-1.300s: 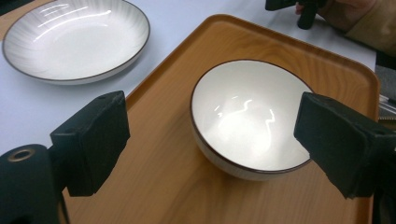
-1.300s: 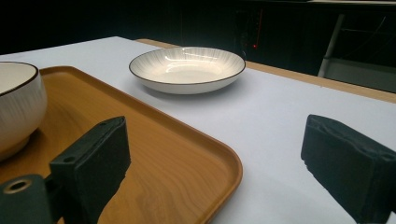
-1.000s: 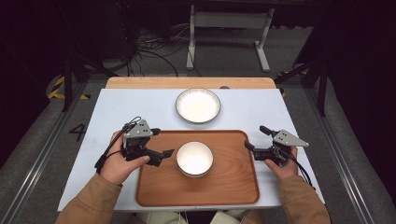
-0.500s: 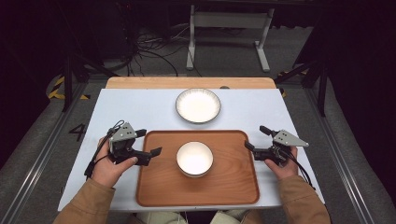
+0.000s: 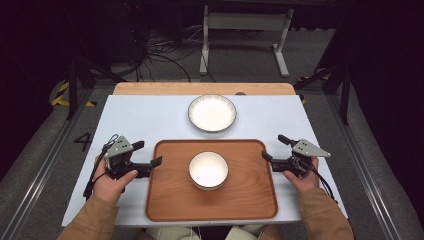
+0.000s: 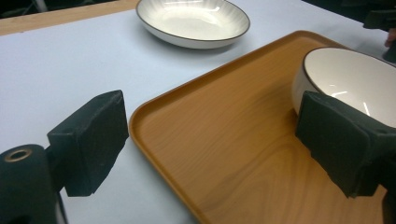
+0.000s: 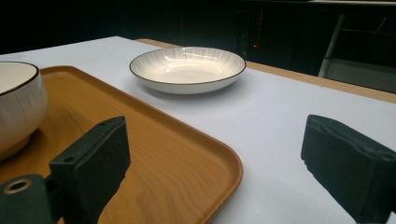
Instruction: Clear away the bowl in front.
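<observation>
1. White tabletop [image 5: 150, 125] with a wooden strip along the far edge; dark room behind, cables on the floor, grey metal stand [image 5: 243, 30].
2. Wooden tray [image 5: 250, 195] near the person; white bowl [image 5: 208, 170] sits mid-tray; striped plate [image 5: 212, 112] just beyond it.
3. Left gripper [image 5: 146, 157] spread wide at the tray's left edge; right gripper [image 5: 274, 148] same at the right edge; both holding nothing.

I read only one mark: a dark "4" on the floor [image 5: 82, 141] left of the table [image 5: 150, 120], in the high view. I found no readable label or brand on the tray [image 5: 165, 200], bowl [image 5: 208, 170], plate [image 5: 212, 112] or either gripper.
</observation>
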